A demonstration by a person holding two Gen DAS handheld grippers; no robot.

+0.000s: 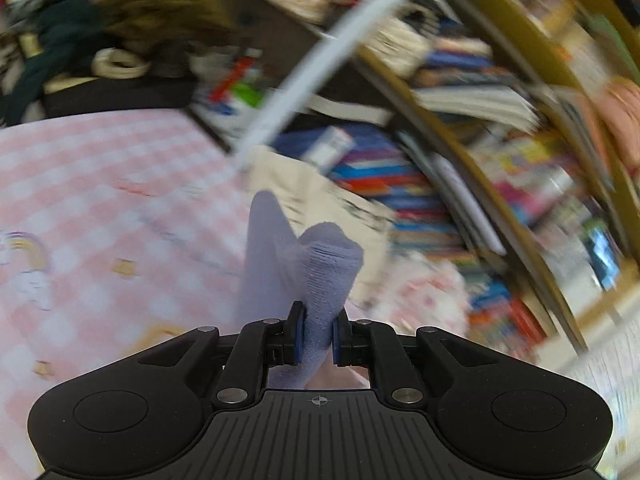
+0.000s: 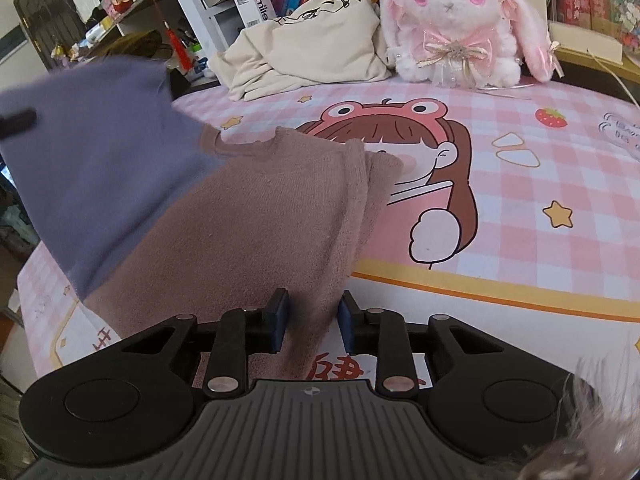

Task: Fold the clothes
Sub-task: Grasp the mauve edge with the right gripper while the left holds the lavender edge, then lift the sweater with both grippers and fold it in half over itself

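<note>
A two-tone knit garment, lavender-purple at one end (image 2: 100, 152) and dusty pink-brown at the other (image 2: 272, 216), hangs lifted over the pink checked mat (image 2: 540, 184). My left gripper (image 1: 316, 338) is shut on a bunched fold of the lavender part (image 1: 328, 272), held up in the air; that view is motion-blurred. My right gripper (image 2: 312, 322) has the pink-brown edge between its fingers and grips it just above the mat's near edge. The garment's neckline (image 2: 240, 146) shows near the mat's middle.
A white and pink plush rabbit (image 2: 460, 28) and a cream cloth bag (image 2: 312, 44) sit at the mat's far edge. Shelves of books (image 1: 460, 184) stand behind. A white pole (image 1: 320, 56) rises beside the mat.
</note>
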